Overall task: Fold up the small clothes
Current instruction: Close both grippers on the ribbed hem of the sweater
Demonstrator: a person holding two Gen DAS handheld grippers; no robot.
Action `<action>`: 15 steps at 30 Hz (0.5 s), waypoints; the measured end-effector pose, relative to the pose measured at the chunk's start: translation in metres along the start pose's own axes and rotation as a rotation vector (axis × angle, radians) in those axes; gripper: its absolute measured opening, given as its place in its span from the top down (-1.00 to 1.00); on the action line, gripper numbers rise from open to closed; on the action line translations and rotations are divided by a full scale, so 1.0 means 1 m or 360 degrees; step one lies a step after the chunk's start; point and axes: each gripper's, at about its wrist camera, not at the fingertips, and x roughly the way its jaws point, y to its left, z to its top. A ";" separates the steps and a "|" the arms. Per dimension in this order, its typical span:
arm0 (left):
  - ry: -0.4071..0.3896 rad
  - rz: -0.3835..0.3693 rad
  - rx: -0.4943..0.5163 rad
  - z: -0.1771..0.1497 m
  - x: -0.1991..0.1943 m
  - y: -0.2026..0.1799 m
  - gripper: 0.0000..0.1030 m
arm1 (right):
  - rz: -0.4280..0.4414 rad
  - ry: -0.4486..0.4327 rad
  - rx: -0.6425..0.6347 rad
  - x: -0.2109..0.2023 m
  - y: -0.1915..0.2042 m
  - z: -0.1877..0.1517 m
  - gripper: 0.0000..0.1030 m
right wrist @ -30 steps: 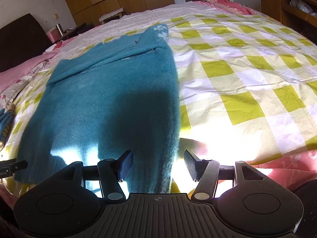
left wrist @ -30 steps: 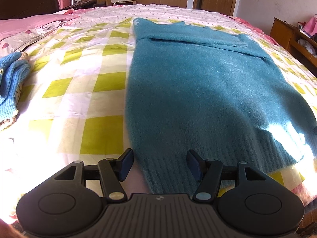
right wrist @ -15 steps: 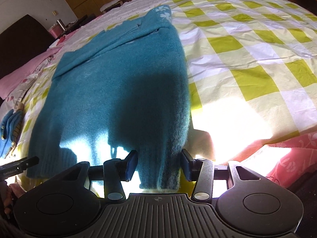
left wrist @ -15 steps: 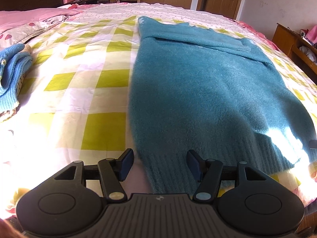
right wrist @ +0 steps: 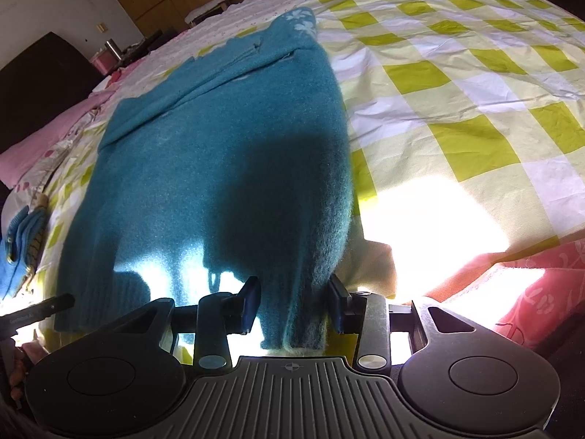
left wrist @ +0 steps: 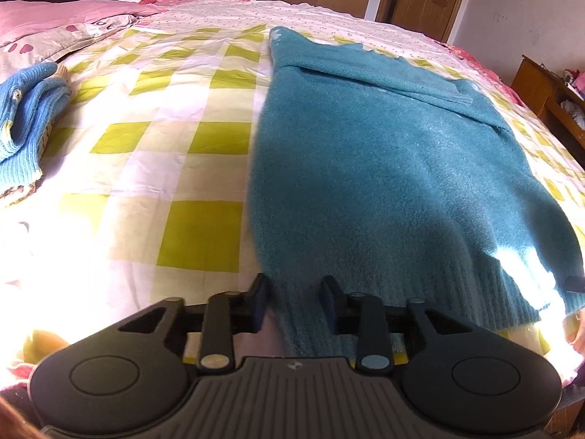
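At the far left of the bed, a folded light-blue knit garment (left wrist: 25, 117) is seen lying on the yellow-and-white checked bedspread (left wrist: 146, 168), well apart from the teal sweater (left wrist: 384, 168). The sweater is spread flat along the bed with its ribbed hem toward the cameras and a sleeve folded across its upper part. The left gripper (left wrist: 294, 301) is positioned at the hem's left corner; its jaws are set partly apart, and the sweater's corner is seen lying between them, with a gap visible on each side, so the fabric is not yet pinched. Further right, the right gripper (right wrist: 292, 303) is placed at the hem's right corner. Its jaws are likewise partly apart, the ribbed corner is straddled by them, and the cloth fills most of the gap.
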 end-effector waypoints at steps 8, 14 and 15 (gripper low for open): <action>-0.0021 -0.0130 -0.0120 0.009 -0.004 0.006 0.66 | 0.0152 -0.0027 0.0123 -0.006 -0.008 0.003 0.70; -0.0024 -0.0208 -0.0175 0.013 -0.005 0.007 0.67 | 0.0312 -0.0118 0.0248 -0.017 -0.013 0.007 0.73; -0.0007 -0.0191 -0.0174 0.014 -0.003 0.007 0.67 | 0.0337 -0.0128 0.0266 -0.018 -0.014 0.009 0.73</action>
